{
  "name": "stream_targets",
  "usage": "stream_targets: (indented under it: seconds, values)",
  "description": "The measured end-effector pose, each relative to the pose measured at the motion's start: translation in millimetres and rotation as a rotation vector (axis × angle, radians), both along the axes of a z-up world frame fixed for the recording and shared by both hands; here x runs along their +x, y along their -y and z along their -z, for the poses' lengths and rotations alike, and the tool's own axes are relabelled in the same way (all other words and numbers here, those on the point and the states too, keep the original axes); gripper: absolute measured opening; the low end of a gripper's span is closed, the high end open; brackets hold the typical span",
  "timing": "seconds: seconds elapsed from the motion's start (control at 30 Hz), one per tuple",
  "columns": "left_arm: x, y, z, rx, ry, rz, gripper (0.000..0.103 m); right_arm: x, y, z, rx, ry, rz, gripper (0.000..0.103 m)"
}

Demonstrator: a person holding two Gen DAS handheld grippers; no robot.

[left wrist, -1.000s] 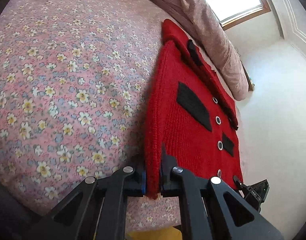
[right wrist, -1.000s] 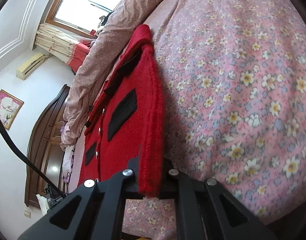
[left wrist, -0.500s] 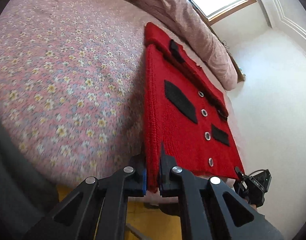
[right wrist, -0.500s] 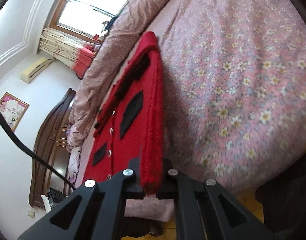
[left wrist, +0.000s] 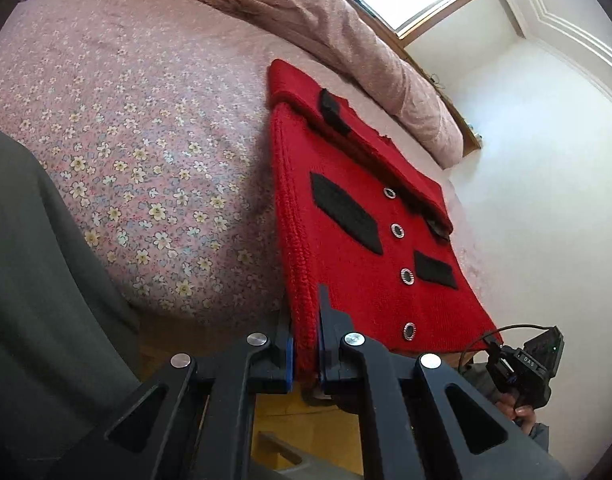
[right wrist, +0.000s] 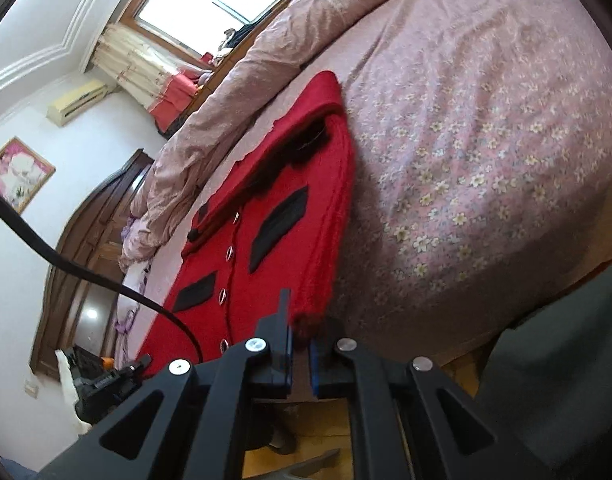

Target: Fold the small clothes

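A small red knitted cardigan (left wrist: 354, 216) with black pocket patches and silver buttons hangs stretched over the near edge of a floral pink bed (left wrist: 137, 128). My left gripper (left wrist: 304, 354) is shut on one bottom corner of its hem. In the right wrist view the cardigan (right wrist: 273, 216) runs up toward the folded collar, and my right gripper (right wrist: 300, 354) pinches the other bottom corner. The far end of the cardigan still lies on the bedspread (right wrist: 486, 128). Each view shows the other gripper at its lower edge.
A rolled pink duvet (left wrist: 346, 28) lies along the far side of the bed under a window (right wrist: 213, 4). A wooden wardrobe (right wrist: 93, 248) stands by the wall. Grey fabric (left wrist: 37, 288) fills the near side. Yellow wooden floor (left wrist: 306, 428) shows below.
Both grippers have pulled back and up from the bed with the hem corners. The cardigan now hangs past the bed edge, and floor shows beneath.
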State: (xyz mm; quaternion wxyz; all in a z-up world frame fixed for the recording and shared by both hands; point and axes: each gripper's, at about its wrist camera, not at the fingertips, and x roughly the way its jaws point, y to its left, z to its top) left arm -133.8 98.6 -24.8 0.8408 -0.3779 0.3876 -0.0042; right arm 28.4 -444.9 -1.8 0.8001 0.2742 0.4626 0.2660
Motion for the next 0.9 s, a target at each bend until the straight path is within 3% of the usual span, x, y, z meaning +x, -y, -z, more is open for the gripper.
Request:
stream_targets:
  seconds: [0.2, 0.5, 0.6, 0.67, 0.77, 0.9]
  values:
    - [28.4, 3.8, 0.6, 0.04, -0.028, -0.009, 0.002, 17.2, -12.5, -2.2, -0.038, 0.012, -0.006, 0.006]
    - [123.1, -10.2, -29.1, 0.178, 0.012, 0.004, 0.002, 91.3, -56.2, -22.2, -0.181, 0.103, -0.032, 0.006]
    - [158.2, -16.9, -35.2, 0.16, -0.015, -0.018, 0.002, 122.1, -69.3, -23.3, -0.209, 0.106, -0.027, 0.006]
    - [174.0, -18.5, -43.3, 0.161, 0.006, -0.017, 0.002, 139.6, -77.0, -21.9, -0.228, 0.113, -0.022, 0.006]
    - [199.0, -18.7, -54.6, 0.248, 0.038, -0.021, 0.002, 163.0, -85.1, -21.0, -0.245, 0.128, -0.007, 0.006]
    - [222.7, -29.8, -62.3, 0.251, 0.104, -0.031, 0.002, 192.9, -85.2, -27.3, -0.194, 0.152, 0.028, 0.006]
